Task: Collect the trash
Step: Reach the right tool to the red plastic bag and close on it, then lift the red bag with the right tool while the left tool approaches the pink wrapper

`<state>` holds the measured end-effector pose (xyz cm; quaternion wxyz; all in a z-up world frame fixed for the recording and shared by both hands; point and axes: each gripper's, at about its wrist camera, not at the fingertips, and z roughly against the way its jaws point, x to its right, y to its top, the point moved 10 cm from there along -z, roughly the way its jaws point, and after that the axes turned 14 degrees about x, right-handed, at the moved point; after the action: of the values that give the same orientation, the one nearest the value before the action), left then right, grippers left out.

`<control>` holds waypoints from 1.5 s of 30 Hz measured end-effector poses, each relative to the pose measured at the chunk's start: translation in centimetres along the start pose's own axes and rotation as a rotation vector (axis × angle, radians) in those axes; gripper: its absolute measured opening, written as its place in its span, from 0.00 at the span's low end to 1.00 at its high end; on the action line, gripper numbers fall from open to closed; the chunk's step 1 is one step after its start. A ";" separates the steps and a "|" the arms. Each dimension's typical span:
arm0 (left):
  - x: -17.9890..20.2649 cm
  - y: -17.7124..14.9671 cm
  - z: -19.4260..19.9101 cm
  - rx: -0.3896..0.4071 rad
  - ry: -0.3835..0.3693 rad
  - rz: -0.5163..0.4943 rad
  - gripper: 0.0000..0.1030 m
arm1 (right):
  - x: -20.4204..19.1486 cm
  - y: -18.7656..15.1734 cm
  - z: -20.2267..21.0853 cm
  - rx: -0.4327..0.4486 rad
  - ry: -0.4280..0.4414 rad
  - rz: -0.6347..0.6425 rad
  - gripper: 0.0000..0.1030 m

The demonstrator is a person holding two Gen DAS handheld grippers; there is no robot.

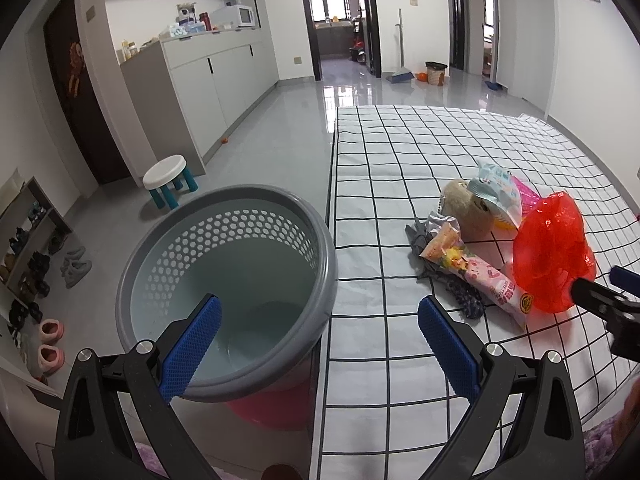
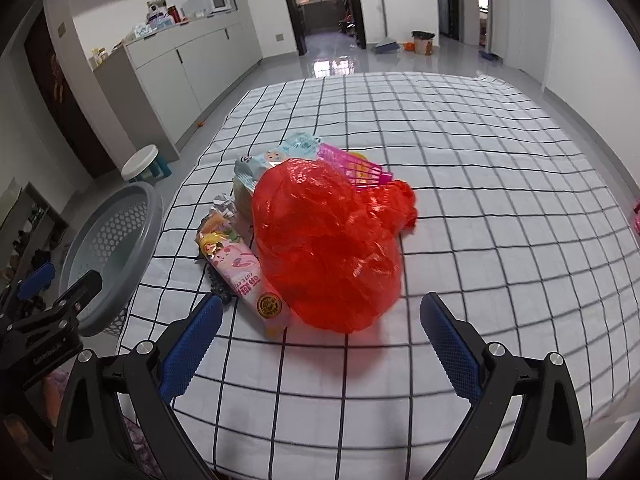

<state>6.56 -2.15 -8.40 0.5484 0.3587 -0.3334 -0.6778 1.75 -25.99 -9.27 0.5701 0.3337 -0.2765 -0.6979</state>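
A crumpled red plastic bag point(image 2: 328, 244) lies on the checked bed sheet point(image 2: 480, 200), with a pink snack wrapper point(image 2: 248, 276) at its left and a pale blue packet point(image 2: 276, 156) and pink plastic toy point(image 2: 356, 168) behind it. My right gripper point(image 2: 320, 332) is open just in front of the red plastic bag point(image 1: 552, 256), touching nothing. A grey perforated bin point(image 1: 228, 276) stands beside the bed's left edge. My left gripper point(image 1: 320, 336) hangs open over the bin's rim and the bed edge, empty. A brown plush toy point(image 1: 464, 208) and dark cloth point(image 1: 424, 248) lie in the pile.
A red bucket point(image 1: 272, 408) sits under the grey bin point(image 2: 116, 248). On the floor to the left are a white stool point(image 1: 168, 176), a shoe rack point(image 1: 28, 240) and slippers point(image 1: 50, 344). Cabinets point(image 1: 216, 76) line the left wall. A far waste basket point(image 1: 435, 73) stands by the doorways.
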 end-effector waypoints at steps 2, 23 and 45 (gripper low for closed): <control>0.1 0.0 0.0 0.001 -0.001 0.004 0.94 | -0.1 0.0 -1.1 -0.018 0.004 0.014 0.92; 1.3 -0.5 -1.2 -0.028 -0.003 0.026 0.94 | 0.9 0.5 -6.8 -0.054 -0.018 -0.002 0.86; 2.8 -1.6 0.6 -0.033 -0.025 0.042 0.94 | 1.4 0.3 -2.9 -0.027 0.019 -0.028 0.26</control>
<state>4.87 -4.57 -9.74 0.5643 0.3340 -0.3365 -0.6758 4.00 -27.47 -11.05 0.5672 0.3365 -0.2572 -0.7063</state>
